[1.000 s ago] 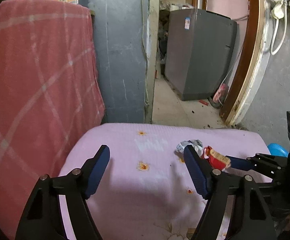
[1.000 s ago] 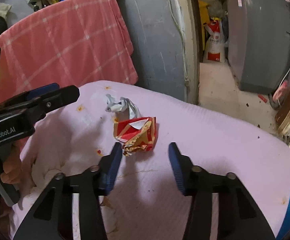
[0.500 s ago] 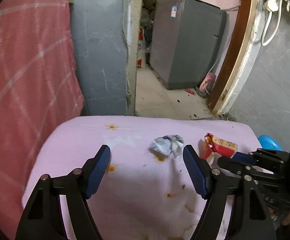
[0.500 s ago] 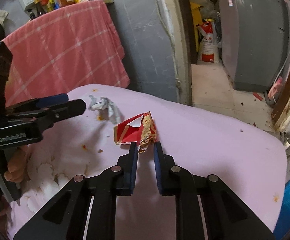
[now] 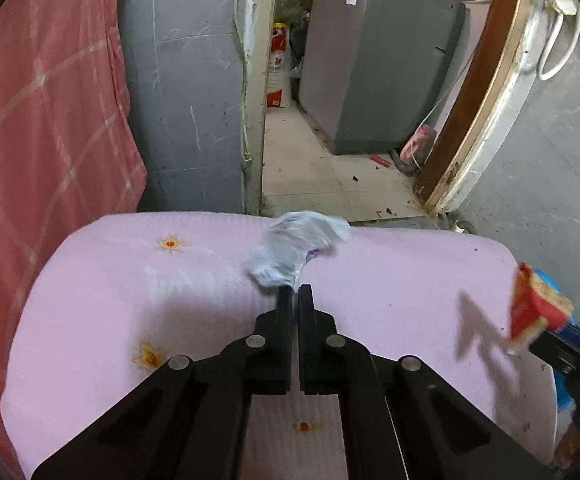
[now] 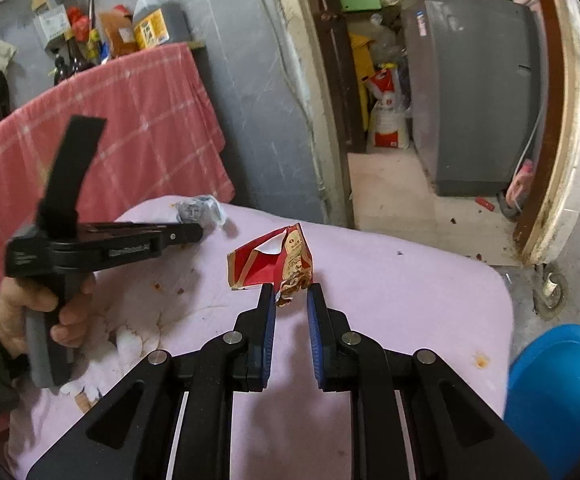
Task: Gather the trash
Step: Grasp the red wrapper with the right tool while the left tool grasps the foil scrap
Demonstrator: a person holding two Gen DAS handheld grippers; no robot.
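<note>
Both pieces are pinched and the pickup step is done. The left gripper has just closed on the crumpled grey wrapper at its tips; the right gripper holds the red snack packet above the pink tabletop. Next, each needs carrying to a bin, perhaps the blue container to the right gripper's lower right.

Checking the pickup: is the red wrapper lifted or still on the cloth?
Lifted: the right claw pinches the red wrapper, its shadow falling apart.

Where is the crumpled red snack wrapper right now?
The crumpled red snack wrapper is pinched at its lower edge by the right gripper above the pink cushion; the left wrist view shows it at far right.
</note>
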